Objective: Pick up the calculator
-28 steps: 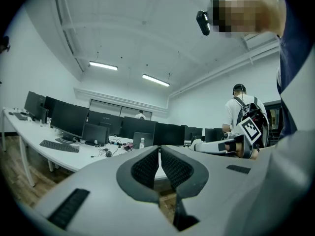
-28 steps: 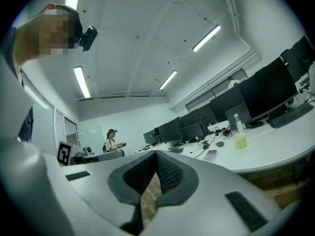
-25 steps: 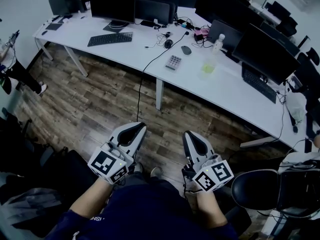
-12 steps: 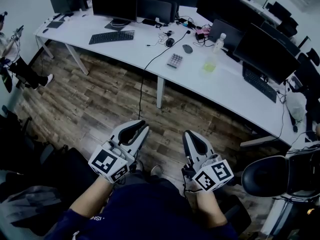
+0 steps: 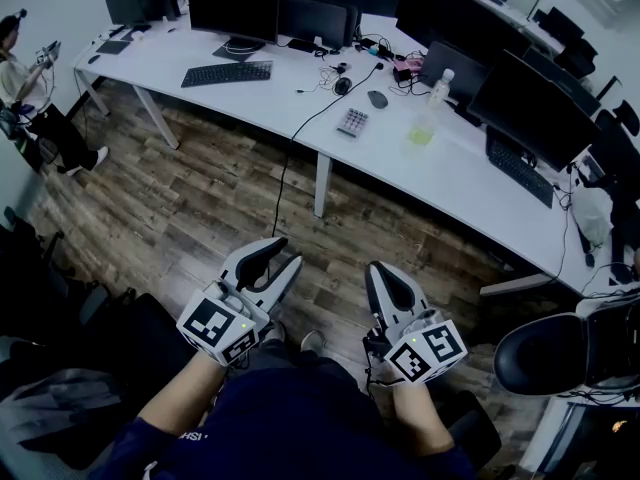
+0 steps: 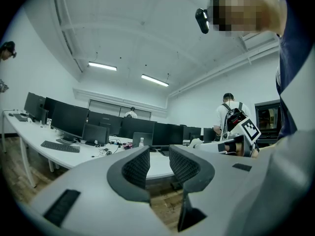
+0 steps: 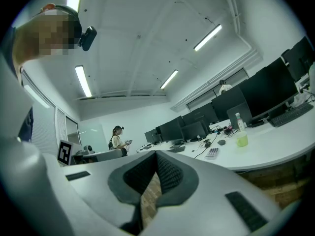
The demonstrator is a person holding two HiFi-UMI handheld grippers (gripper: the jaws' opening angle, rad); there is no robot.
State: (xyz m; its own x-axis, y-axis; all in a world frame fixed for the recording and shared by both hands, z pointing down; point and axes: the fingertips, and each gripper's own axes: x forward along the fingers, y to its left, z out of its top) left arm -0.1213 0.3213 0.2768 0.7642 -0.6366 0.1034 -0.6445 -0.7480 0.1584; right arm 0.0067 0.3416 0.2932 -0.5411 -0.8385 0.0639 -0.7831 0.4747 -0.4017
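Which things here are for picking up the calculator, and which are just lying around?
For the job:
calculator
left gripper, its jaws have just been opening, nothing between them
right gripper, shut and empty

Just lying about:
keyboard
mouse
bottle
green cup
monitor

The flat rectangular calculator [image 5: 349,121] is grey, gridded with keys; the long desk [image 5: 450,183] white; the plank floor [image 5: 200,208] streaky brown.

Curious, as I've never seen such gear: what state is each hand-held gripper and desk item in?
Left hand-held gripper: open, jaws have just been opening, nothing between them.
Right hand-held gripper: shut, empty.
Calculator: flat on the desk, untouched.
Bottle: upright.
Monitors: dark.
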